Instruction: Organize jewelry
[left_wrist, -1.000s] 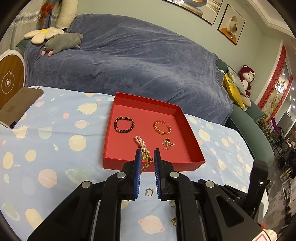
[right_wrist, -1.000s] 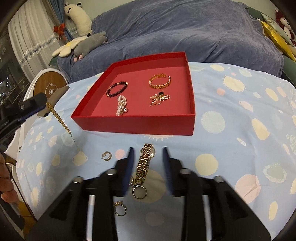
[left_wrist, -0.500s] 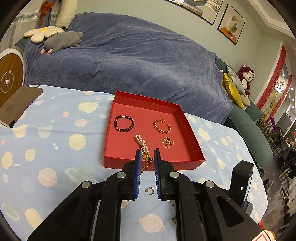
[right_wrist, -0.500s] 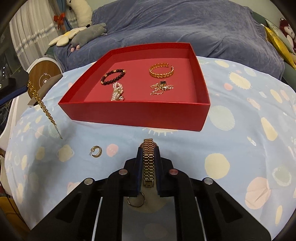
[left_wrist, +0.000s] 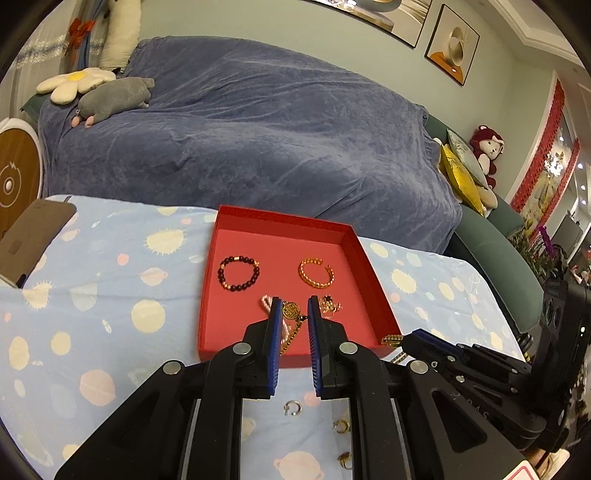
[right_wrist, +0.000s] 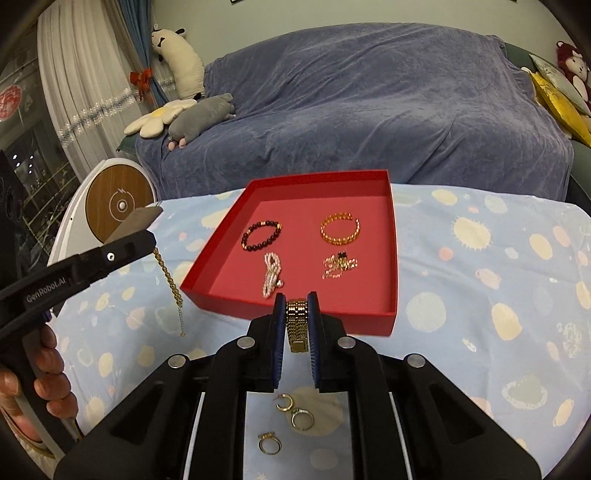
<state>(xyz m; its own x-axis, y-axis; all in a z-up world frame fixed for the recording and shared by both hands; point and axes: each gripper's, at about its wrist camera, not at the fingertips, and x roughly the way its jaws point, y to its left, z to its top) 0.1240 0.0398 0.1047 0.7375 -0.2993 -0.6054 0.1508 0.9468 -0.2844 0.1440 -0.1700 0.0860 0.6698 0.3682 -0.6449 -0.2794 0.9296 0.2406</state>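
Red tray (right_wrist: 394, 258) on bench: four pieces inside. Right gripper (right_wrist: 297, 314) just before tray's near wall, jaws clamped on gold watch band (right_wrist: 297, 321). Left gripper (left_wrist: 292, 314), jaws nearly closed, pinching gold chain (right_wrist: 168, 275) left of tray. Rings (right_wrist: 301, 417) lie nearer than tray.

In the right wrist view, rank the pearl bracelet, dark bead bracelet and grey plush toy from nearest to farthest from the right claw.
From the right claw:
1. Pearl bracelet, in the red tray's near left part, just ahead.
2. Dark bead bracelet, behind the pearls, tray's far left.
3. Grey plush toy, on the covered sofa, far left.
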